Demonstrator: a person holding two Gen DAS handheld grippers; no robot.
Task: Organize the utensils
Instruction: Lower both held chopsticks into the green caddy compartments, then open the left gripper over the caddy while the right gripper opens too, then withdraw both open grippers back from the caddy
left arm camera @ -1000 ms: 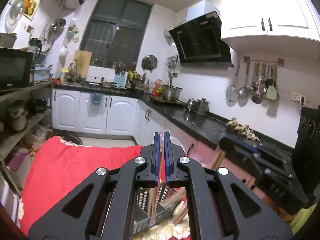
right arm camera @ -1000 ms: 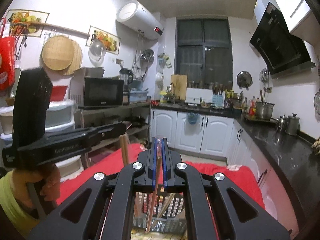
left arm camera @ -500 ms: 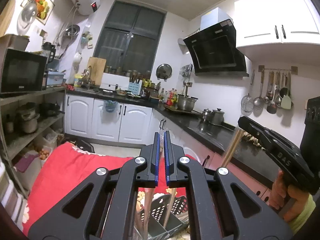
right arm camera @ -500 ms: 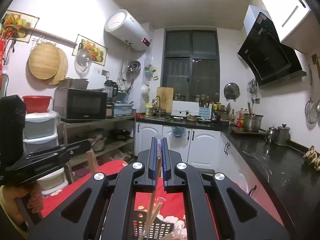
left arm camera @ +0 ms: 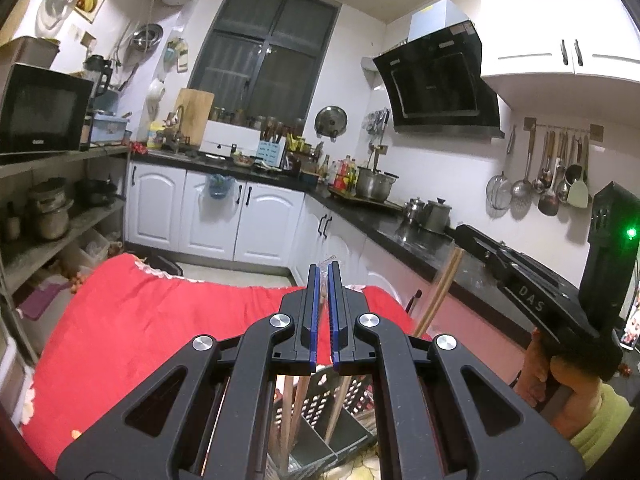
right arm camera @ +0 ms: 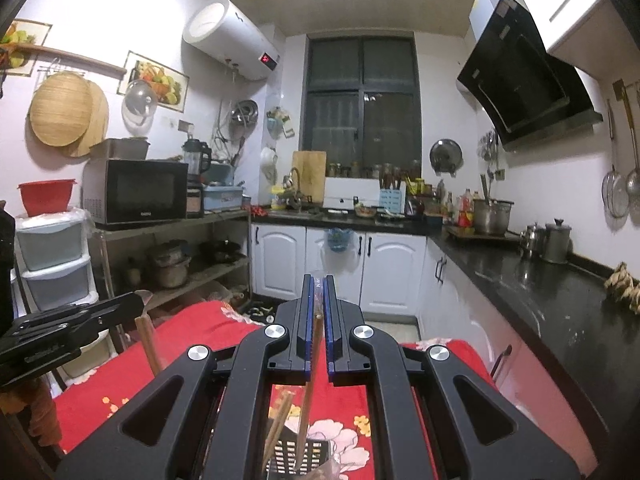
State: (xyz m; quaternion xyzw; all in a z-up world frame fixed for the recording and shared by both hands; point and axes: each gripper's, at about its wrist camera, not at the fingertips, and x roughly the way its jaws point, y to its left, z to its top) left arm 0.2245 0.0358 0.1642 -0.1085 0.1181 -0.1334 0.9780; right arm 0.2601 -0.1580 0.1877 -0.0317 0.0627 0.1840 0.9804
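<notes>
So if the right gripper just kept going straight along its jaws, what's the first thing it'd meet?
Probably nothing close: the right gripper points over the red cloth toward the white cabinet doors under the far counter. Depth is hard to judge.

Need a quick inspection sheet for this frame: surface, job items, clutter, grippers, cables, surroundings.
Surface: red floral cloth over the table.
Job's things: black perforated holder with chopsticks standing in it, below both grippers.
Clutter: nothing seen on the cloth.
Grippers: left gripper shut on a wooden chopstick, which hangs down; right gripper shut on a second chopstick over the holder.
Cables: nothing seen.
Surroundings: black countertop, white cabinets, microwave, range hood, hanging ladles.
</notes>
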